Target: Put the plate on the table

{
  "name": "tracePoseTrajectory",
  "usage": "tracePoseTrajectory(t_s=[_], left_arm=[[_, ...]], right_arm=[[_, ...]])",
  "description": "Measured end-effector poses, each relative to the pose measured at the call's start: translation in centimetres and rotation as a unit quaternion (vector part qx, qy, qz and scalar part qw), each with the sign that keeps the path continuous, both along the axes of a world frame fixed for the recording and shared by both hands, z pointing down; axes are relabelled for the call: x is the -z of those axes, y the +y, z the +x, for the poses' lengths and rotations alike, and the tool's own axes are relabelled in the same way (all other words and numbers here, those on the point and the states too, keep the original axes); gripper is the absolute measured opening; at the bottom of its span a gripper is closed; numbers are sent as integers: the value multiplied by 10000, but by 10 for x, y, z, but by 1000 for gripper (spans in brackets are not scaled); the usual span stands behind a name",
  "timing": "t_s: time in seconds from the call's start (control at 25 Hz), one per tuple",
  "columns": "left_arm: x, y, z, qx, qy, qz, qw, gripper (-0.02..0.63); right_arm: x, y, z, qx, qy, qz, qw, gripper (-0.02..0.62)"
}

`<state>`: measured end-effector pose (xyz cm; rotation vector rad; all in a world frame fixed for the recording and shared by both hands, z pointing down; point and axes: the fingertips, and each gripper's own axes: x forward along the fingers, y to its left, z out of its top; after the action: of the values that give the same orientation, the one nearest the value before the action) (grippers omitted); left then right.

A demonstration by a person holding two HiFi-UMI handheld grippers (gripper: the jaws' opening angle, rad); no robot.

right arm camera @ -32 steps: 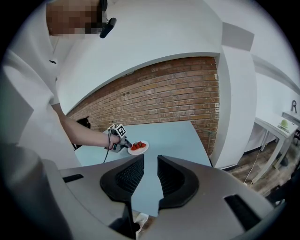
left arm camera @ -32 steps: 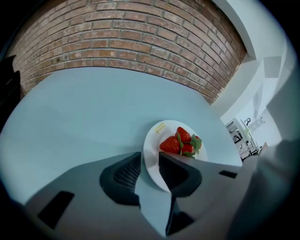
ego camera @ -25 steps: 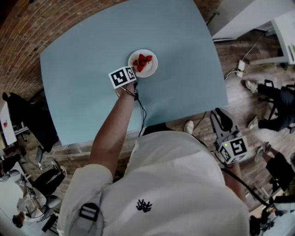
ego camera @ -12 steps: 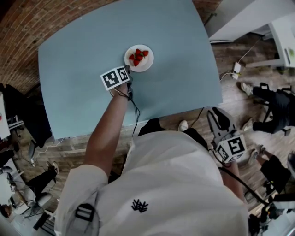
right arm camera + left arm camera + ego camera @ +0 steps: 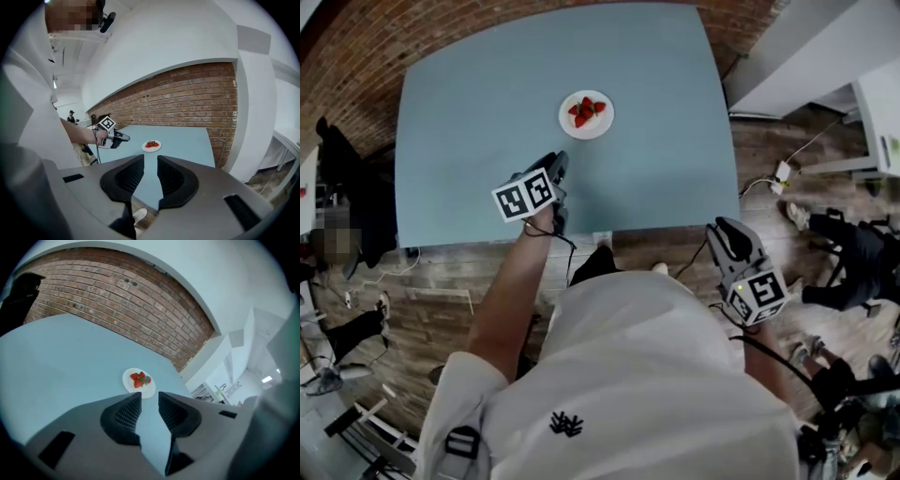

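Resting flat mid-table (image 5: 469, 141): plate (image 5: 602, 127) with strawberries (image 5: 585, 110), clear of both grippers; placement judged done. Left gripper (image 5: 149, 401) hovers over near edge, aimed at plate, jaws slightly parted, empty. Right gripper (image 5: 150, 171) off table at side, narrow gap, empty, likely idle.

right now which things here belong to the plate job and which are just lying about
Job: round white plate of red strawberries, light blue table, left hand-held gripper, open and empty.
Lying about: white plug block with cable on the wooden floor; right hand-held gripper, open, idle off the table.
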<state>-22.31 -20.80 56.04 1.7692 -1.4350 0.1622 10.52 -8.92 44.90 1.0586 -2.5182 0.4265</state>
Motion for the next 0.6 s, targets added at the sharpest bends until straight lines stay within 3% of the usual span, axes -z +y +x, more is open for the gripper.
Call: tracePoseTrajectory(t_s=[0.12,0.4,0.6], left_arm=[[32,46,28,-250,327,412,9983,35],[82,165,105,-973,109,980,9904,0],[104,231,164,-1672,47,1291,9774,0]], right_arm=[[-1,9,-5,446,27,97,9990,92],[-7,43,-4,1151,-15,190,9932,91],[-13,78,-6,1638,91,192,9863,87]])
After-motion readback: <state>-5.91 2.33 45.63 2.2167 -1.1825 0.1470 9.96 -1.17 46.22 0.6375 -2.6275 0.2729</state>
